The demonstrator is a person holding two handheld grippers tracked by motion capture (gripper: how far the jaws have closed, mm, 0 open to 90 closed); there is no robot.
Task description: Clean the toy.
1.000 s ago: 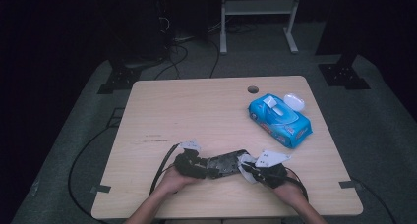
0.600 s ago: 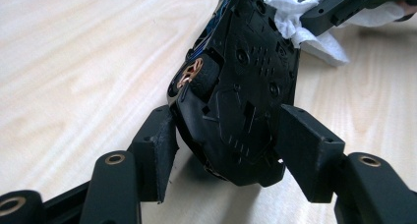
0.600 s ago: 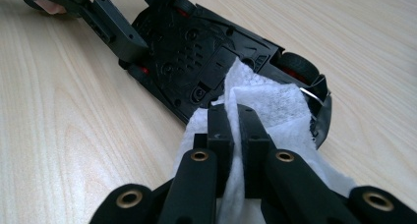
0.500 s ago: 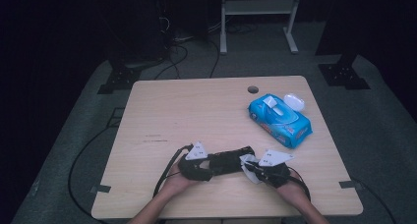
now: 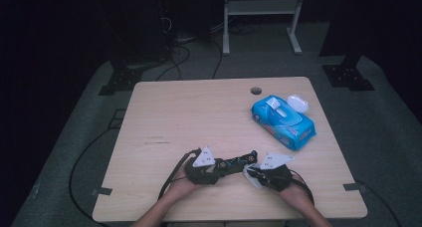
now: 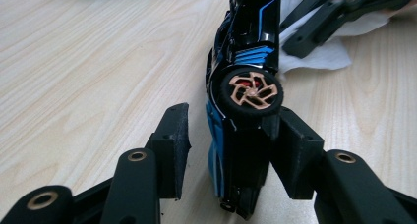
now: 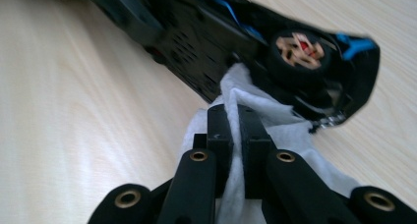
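L gripper jaws, just closing, are set round the toy car w/ a gap; wipe is pinched in R gripper.

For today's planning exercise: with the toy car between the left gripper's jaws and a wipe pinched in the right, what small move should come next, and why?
Probably close the left gripper fully on the toy car: its jaws have just been closing, yet one pad stands clear. The right gripper already presses its white wipe against the car.
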